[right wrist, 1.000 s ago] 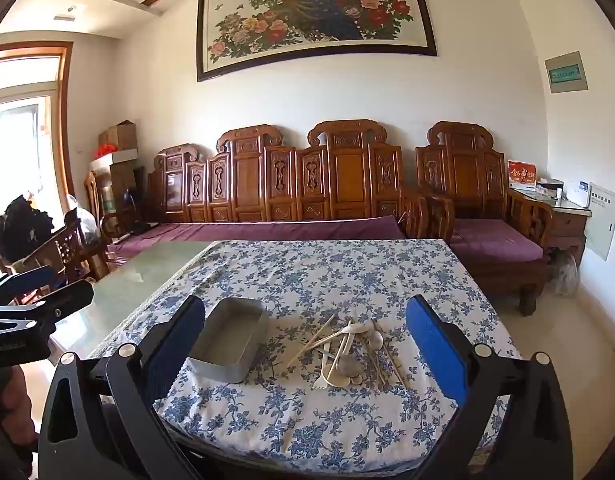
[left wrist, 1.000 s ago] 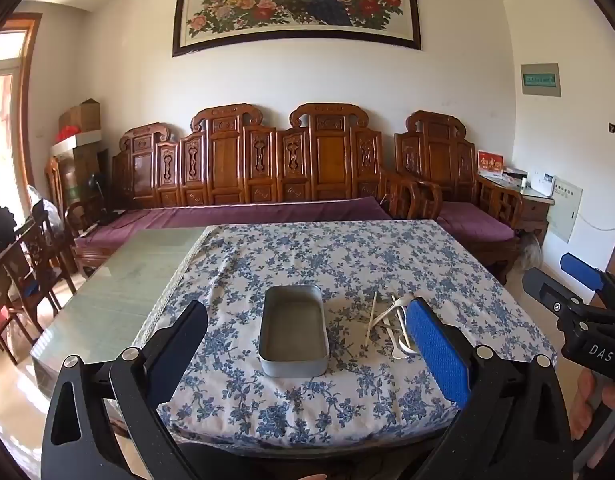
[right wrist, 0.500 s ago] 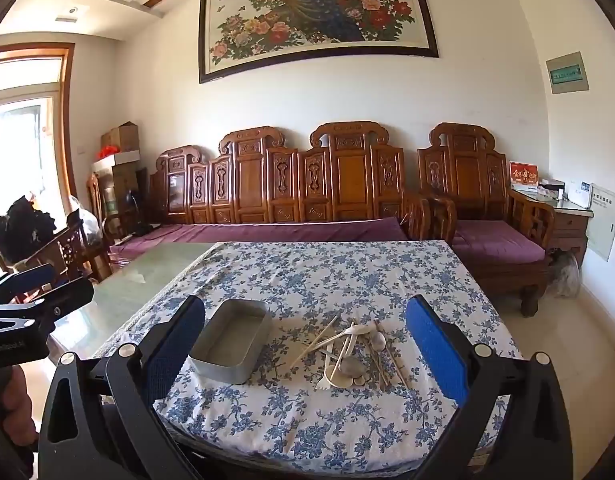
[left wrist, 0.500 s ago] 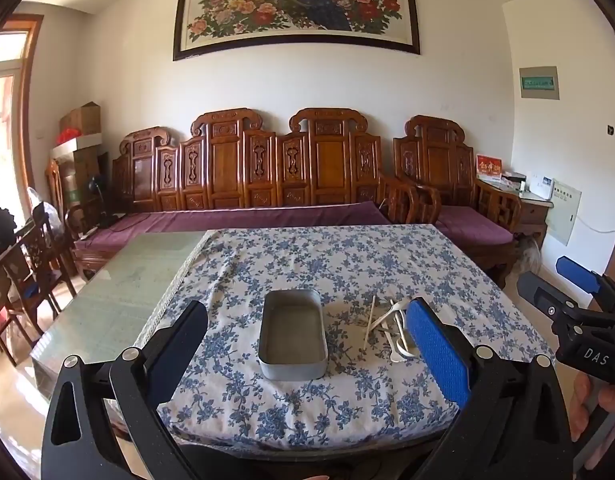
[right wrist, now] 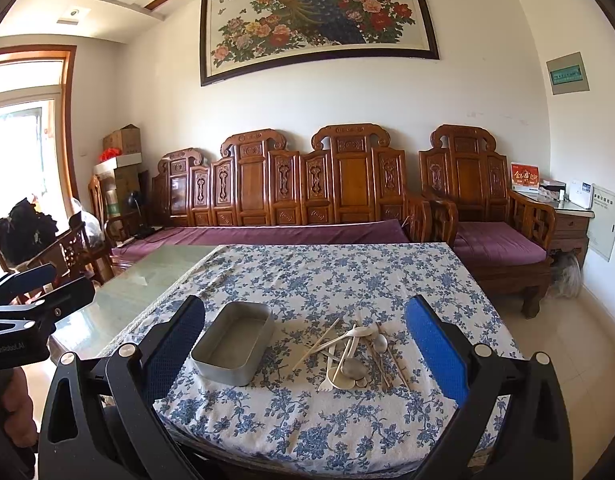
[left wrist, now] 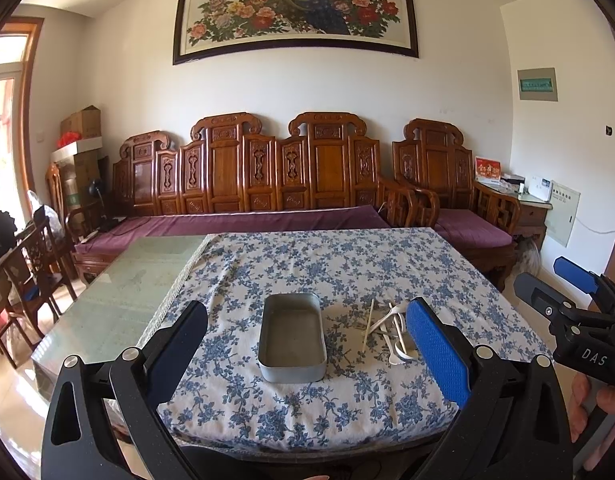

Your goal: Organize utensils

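Both grippers, left (left wrist: 307,356) & right (right wrist: 305,354), wide open, nothing held, above table edge. Metal tin (left wrist: 292,338) beside utensil pile (right wrist: 353,354), maybe touching.

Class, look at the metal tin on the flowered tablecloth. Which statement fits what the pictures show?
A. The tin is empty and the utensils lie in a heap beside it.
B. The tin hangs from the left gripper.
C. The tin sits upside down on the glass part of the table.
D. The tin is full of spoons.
A: the metal tin shows a bare floor, and the utensils lie piled on the tablecloth beside it.
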A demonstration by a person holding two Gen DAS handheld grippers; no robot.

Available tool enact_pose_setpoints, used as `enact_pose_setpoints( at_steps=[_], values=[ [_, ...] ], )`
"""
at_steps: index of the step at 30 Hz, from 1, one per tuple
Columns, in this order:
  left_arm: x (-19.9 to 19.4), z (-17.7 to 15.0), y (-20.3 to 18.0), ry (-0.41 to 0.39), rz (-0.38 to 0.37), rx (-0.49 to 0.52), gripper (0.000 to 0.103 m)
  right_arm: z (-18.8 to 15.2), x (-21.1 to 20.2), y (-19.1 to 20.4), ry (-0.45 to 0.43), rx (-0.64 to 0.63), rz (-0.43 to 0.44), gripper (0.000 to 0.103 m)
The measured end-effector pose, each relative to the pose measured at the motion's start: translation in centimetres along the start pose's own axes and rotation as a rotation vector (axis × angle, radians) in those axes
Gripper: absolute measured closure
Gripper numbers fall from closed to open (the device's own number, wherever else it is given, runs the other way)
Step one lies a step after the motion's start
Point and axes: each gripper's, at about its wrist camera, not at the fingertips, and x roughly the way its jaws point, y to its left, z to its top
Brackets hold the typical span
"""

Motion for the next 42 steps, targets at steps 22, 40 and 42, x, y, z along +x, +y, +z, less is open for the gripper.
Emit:
enact_pose_setpoints(
  at_steps=[22, 40, 42],
  values=[
    [-0.24, 0.39, -0.05, -0.003, 0.001, 0.005, 0.007, -0.37, 0.32, -0.23, 0.001, 0.004, -0.001, 0.003],
    [-0.07, 0.05, -0.04, -0.007, -0.001, 0.006, 0.007, -0.49, 0.48, -0.35, 0.0, 0.004, -0.003, 0.003],
    [-0.06, -0.02, -0.15, -0.008, -0.003, 0.009, 0.007, -0.5, 0.5, -0.43, 0.0, 0.005, -0.002, 0.003]
  ],
)
